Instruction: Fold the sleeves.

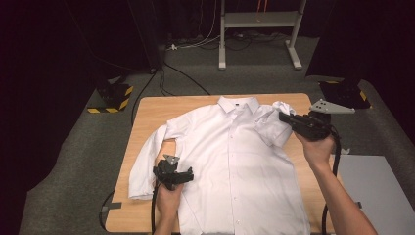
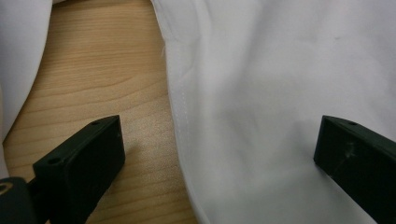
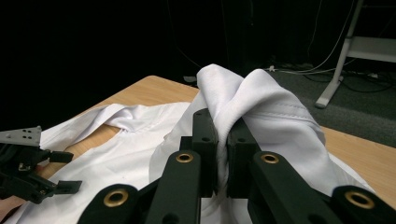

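Observation:
A white button-up shirt (image 1: 235,156) lies face up on the wooden table (image 1: 156,105), collar toward the far edge. My right gripper (image 1: 283,117) is shut on the shirt's right sleeve (image 3: 252,100), whose bunched cloth is lifted above the shoulder. In the right gripper view the fabric is pinched between the two black jaws. My left gripper (image 1: 188,175) hovers low over the shirt's left side seam (image 2: 180,107), jaws wide open, one over bare wood and one over cloth. The left sleeve (image 1: 144,164) lies spread toward the table's left edge.
Grey carpet surrounds the table. A white metal frame (image 1: 259,29) with cables stands beyond the far edge. Yellow-black striped blocks (image 1: 115,95) sit on the floor at the left and right. A grey panel (image 1: 372,191) lies to the right of the table.

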A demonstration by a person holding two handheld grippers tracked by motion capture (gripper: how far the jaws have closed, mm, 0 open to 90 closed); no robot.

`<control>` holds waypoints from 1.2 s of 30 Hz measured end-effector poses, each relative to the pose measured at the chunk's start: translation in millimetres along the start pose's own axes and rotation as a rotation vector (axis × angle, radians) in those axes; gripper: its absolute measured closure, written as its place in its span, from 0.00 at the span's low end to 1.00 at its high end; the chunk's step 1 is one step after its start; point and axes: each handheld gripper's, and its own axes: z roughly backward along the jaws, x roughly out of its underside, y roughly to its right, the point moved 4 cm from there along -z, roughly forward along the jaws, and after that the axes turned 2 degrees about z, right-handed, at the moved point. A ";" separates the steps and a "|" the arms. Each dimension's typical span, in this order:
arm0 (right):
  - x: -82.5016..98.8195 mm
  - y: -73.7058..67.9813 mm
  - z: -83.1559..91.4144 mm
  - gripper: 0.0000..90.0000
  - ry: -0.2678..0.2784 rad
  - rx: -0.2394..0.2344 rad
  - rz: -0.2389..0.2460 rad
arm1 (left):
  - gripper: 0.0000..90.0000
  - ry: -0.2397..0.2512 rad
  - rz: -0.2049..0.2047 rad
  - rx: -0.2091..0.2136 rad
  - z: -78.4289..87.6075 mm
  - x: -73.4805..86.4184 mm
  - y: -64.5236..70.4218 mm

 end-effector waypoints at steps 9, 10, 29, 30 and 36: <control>-7.7 -7.2 -21.6 0.95 -0.014 -0.005 0.011 | 0.02 0.001 0.000 0.005 0.1 0.0 0.1; -9.0 -9.3 -25.0 0.95 -0.013 -0.008 0.013 | 0.03 0.001 -0.001 0.005 0.2 0.1 0.2; -23.0 -24.7 -48.1 0.95 -0.032 -0.039 0.049 | 0.03 0.003 -0.006 0.006 0.2 -0.1 0.4; -24.0 -25.0 -49.3 0.95 -0.032 -0.041 0.049 | 0.03 0.003 -0.006 0.006 0.2 -0.1 0.4; -29.5 -30.2 -57.8 0.95 -0.040 -0.053 0.059 | 0.03 0.003 -0.005 0.006 0.2 0.0 0.5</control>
